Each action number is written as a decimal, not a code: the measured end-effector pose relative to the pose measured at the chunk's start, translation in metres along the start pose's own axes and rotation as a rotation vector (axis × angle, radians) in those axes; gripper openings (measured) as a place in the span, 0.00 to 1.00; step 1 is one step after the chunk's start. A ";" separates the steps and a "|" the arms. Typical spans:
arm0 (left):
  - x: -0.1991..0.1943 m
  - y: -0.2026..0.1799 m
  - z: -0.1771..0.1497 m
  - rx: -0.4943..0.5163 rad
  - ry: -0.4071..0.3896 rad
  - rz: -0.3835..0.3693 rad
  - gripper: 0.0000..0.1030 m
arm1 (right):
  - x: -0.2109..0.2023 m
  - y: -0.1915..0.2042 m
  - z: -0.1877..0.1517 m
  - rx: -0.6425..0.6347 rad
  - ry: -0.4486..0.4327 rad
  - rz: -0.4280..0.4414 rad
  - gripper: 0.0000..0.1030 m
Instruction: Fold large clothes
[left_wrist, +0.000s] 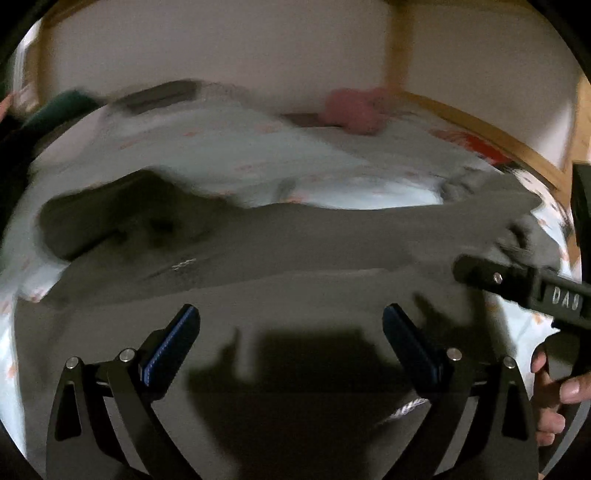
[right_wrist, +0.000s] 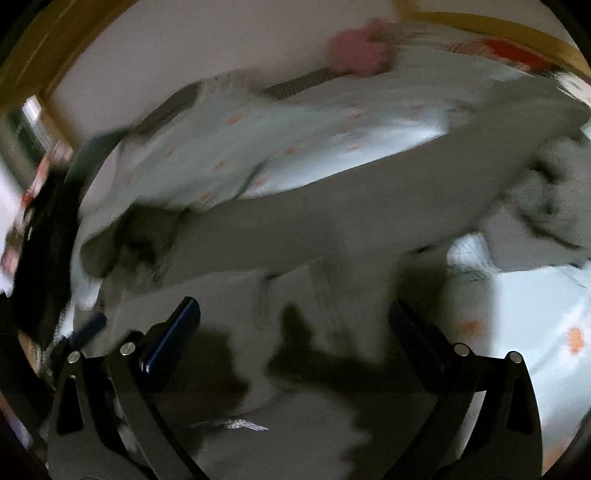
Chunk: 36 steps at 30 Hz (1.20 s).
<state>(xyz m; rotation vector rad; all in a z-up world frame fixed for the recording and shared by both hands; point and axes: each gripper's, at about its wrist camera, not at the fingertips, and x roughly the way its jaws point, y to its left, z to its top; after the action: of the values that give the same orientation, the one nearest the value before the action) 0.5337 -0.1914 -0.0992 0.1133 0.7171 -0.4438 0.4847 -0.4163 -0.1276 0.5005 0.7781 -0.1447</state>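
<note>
A large grey garment (left_wrist: 280, 251) lies spread across a bed, with a long sleeve stretched to the right and a dark bunched part at the left. My left gripper (left_wrist: 291, 321) hovers open above its near part, nothing between the fingers. The right gripper's black body (left_wrist: 524, 288) shows at the right edge of the left wrist view, held by a hand (left_wrist: 554, 398). In the right wrist view the same grey garment (right_wrist: 332, 229) runs diagonally, and my right gripper (right_wrist: 295, 317) stands open over it. Both views are motion-blurred.
The bed has a pale sheet (left_wrist: 229, 147) with small orange prints. A pink soft object (left_wrist: 351, 110) rests at the far edge by the wall. A wooden frame (left_wrist: 491, 136) borders the bed on the right. Dark items (right_wrist: 40, 236) sit at the left.
</note>
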 end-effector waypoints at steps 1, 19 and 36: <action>0.008 -0.019 0.006 0.026 -0.003 -0.021 0.94 | -0.007 -0.019 0.008 0.042 -0.021 -0.016 0.97; 0.112 -0.115 -0.014 0.221 0.129 -0.054 0.95 | -0.077 -0.155 0.060 0.283 -0.380 -0.212 0.97; 0.121 -0.116 -0.013 0.224 0.127 -0.052 0.95 | -0.055 -0.188 0.171 0.302 -0.416 0.025 0.17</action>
<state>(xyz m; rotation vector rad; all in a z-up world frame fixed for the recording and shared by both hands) 0.5558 -0.3353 -0.1827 0.3363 0.7944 -0.5704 0.4974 -0.6668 -0.0571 0.7372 0.3421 -0.3345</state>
